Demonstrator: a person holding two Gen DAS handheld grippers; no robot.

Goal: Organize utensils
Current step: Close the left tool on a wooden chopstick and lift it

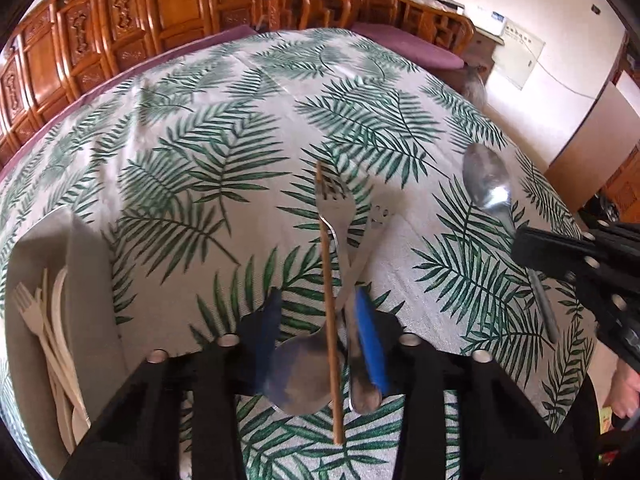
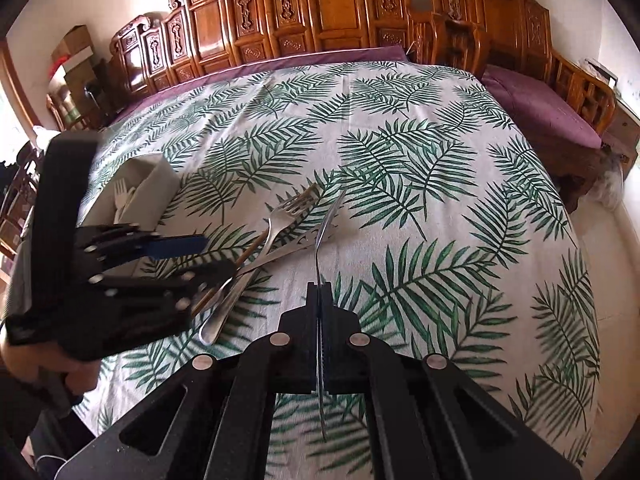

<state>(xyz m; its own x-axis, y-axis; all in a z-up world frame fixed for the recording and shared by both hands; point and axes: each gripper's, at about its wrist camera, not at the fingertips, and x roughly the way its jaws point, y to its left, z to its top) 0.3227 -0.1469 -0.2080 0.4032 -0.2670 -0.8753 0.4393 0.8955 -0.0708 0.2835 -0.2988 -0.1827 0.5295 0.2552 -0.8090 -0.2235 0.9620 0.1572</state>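
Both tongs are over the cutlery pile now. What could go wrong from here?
The left tongs straddle a crossed pile: chopstick, fork and spoon. Closing may pinch several or scatter them. The right tongs grip their spoon thin edge-on along the handle, so it could swivel or slip.

a home: carved wooden bench [image 2: 320, 20], leaf-print tablecloth [image 2: 400, 160].
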